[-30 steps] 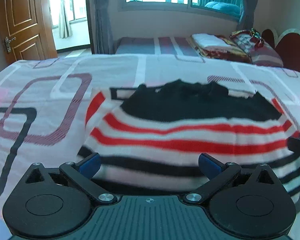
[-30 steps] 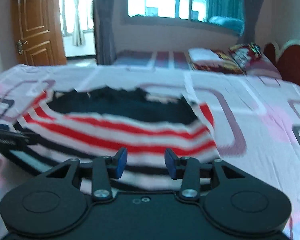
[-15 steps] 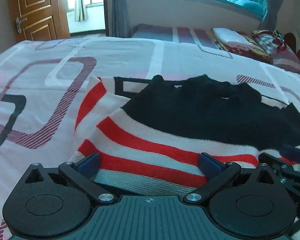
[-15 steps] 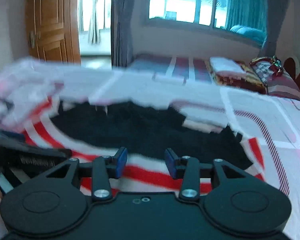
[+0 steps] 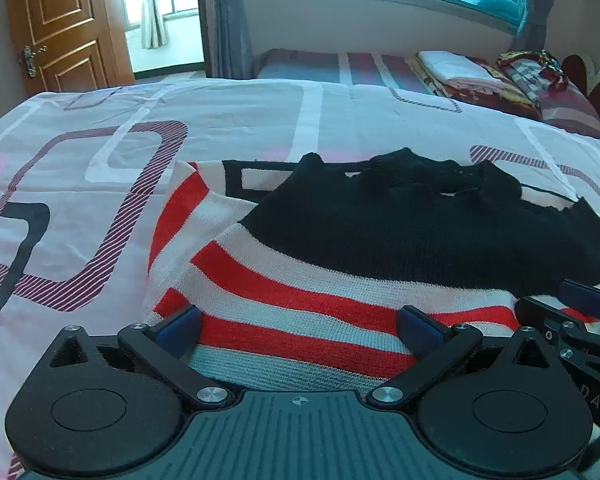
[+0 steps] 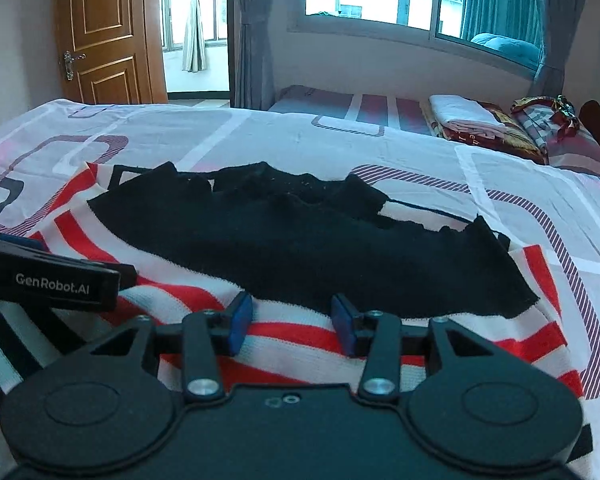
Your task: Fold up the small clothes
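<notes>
Two grippers work over one striped sweater [image 5: 300, 280], which lies spread on the bed [image 5: 100, 168], near edge toward the cameras, black upper panel and collar on the far side of it. The left gripper [image 5: 298, 322] holds its jaws spread wide, released, with the red-and-white hem band of the sweater lying between the pads but not pinched. The right gripper [image 6: 292, 318] holds its jaws at a narrower gap, having just opened slightly; knit shows between them, and no pad presses on it. Risk from here, as a judgement: closing on a single layer of the sweater instead of the full fold would drag one ply and skew the fold; the loose knit may also snag on a pad edge. The left wrist view alone shows the sleeve fold at the left side of the sweater. The right wrist view alone shows the sweater's right edge and the left gripper's lettered side just left of the sweater's hem.
</notes>
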Tool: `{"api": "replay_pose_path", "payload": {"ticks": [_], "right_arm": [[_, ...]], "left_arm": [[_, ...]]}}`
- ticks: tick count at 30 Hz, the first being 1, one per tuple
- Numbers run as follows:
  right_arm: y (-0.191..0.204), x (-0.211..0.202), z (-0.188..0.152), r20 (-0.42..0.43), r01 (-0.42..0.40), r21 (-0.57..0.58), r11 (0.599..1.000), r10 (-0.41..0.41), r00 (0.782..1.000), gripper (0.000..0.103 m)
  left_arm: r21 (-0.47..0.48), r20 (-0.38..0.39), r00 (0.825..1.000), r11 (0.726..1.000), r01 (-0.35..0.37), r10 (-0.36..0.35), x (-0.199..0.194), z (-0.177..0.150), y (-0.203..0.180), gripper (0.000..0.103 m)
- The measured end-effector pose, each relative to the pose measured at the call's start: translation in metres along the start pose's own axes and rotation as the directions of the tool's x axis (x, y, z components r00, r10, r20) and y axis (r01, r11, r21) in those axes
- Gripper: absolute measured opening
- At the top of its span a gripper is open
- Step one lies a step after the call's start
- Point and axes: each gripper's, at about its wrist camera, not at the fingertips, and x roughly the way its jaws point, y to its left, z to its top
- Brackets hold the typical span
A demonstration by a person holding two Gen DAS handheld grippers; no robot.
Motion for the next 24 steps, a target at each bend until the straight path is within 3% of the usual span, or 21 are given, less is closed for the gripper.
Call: {"api": "replay_pose_path", "payload": {"ticks": [6, 12, 16, 19, 24], "right_arm": [[-0.010, -0.026, 0.003, 0.017, -0.030, 0.121, 0.992, 0.029, 0.999, 0.054], [0.001, -0.042, 0.006, 0.032, 0.011, 0.132, 0.991, -0.015, 0.999, 0.053], [0.019, -0.040, 0.016, 0.045, -0.007, 0.136, 0.991, 0.001, 0.999, 0.053], [0.036, -0.030, 0.017, 0.028, -0.004, 0.092, 0.996, 0.001, 1.000, 0.053], [0.039, -0.021, 0.010, 0.001, 0.004, 0.101, 0.995, -0.004, 1.000, 0.053]], "left_arm": [[-0.004, 0.032, 0.999, 0.999, 0.035, -0.035, -0.033, 0.002, 0.038, 0.103], [-0.093, -0.018, 1.000, 0.995, 0.021, -0.023, -0.025, 0.001, 0.096, 0.103], [-0.219, -0.062, 0.987, 0.967, 0.128, -0.145, -0.005, -0.003, 0.120, 0.103], [-0.231, -0.094, 0.978, 0.959, 0.162, -0.188, 0.013, -0.008, 0.121, 0.103], [-0.216, -0.049, 0.970, 0.950, 0.224, -0.240, 0.018, -0.014, 0.116, 0.103]]}}
